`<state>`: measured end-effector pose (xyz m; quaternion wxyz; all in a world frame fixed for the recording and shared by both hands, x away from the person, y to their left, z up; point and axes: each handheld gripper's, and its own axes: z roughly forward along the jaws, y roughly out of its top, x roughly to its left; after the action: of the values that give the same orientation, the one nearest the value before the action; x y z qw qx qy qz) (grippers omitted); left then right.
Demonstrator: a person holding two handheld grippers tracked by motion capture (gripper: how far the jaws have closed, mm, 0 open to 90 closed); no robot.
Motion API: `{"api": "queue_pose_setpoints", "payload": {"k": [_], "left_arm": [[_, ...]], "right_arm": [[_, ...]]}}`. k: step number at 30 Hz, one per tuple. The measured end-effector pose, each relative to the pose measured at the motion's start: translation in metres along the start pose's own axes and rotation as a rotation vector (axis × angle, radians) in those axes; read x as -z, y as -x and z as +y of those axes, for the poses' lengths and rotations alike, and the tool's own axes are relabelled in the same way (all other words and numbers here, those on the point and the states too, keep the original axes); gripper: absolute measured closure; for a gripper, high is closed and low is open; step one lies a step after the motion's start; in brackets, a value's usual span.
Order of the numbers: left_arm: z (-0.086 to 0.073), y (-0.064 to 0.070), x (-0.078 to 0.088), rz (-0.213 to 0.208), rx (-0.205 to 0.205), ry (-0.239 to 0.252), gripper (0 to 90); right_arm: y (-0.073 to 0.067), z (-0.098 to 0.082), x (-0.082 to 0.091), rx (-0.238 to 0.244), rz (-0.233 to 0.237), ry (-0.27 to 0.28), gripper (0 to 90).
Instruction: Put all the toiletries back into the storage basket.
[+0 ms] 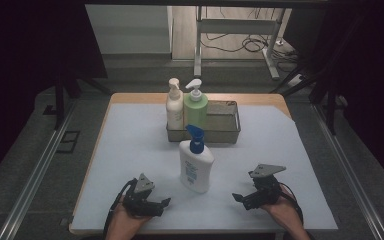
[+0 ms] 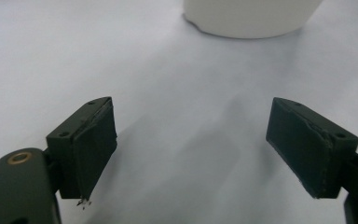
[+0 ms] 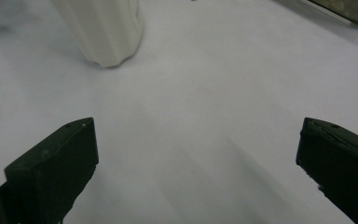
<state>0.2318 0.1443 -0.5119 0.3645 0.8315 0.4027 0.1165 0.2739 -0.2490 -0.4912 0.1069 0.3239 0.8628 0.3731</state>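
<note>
Two grippers flank the white blue-capped bottle [image 1: 195, 167], which stands upright on the table [image 1: 130, 150] just in front of the metal tray [image 1: 230, 131]. Left gripper [image 1: 166, 202] and right gripper [image 1: 236, 198]: jaws spread wide, nothing between them, both near the bottle.

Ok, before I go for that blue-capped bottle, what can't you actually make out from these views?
- Label text on the white bottle with the blue cap: too small in the high view.
- Its upper body and cap: cut off by the top edge in the left gripper view and the right gripper view.
- Inside of the metal tray: its near wall hides part of the floor; the cream bottle and green bottle hide their bases.
</note>
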Motion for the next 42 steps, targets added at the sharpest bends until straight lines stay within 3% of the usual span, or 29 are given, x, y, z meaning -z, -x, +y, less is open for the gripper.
{"api": "queue_pose_setpoints", "payload": {"k": [10, 15, 23, 29, 42], "left_arm": [[-0.008, -0.003, -0.005, 0.061, -0.024, -0.022, 12.6], [-0.008, -0.003, -0.006, 0.074, -0.014, -0.017, 12.5], [-0.009, -0.003, -0.007, 0.079, -0.013, -0.015, 12.2], [-0.010, -0.002, -0.007, 0.081, -0.013, -0.012, 12.2], [-0.010, -0.003, -0.007, 0.080, -0.016, -0.013, 12.2]], "right_arm": [[-0.009, 0.013, 0.002, 0.032, 0.035, 0.009, 0.0], [-0.011, 0.023, 0.005, 0.027, 0.048, 0.037, 0.0], [-0.016, 0.042, 0.008, 0.006, 0.076, 0.077, 0.0], [-0.024, 0.059, 0.006, 0.024, 0.065, 0.086, 0.0], [-0.043, 0.094, -0.003, 0.070, 0.095, 0.094, 3.0]]}}
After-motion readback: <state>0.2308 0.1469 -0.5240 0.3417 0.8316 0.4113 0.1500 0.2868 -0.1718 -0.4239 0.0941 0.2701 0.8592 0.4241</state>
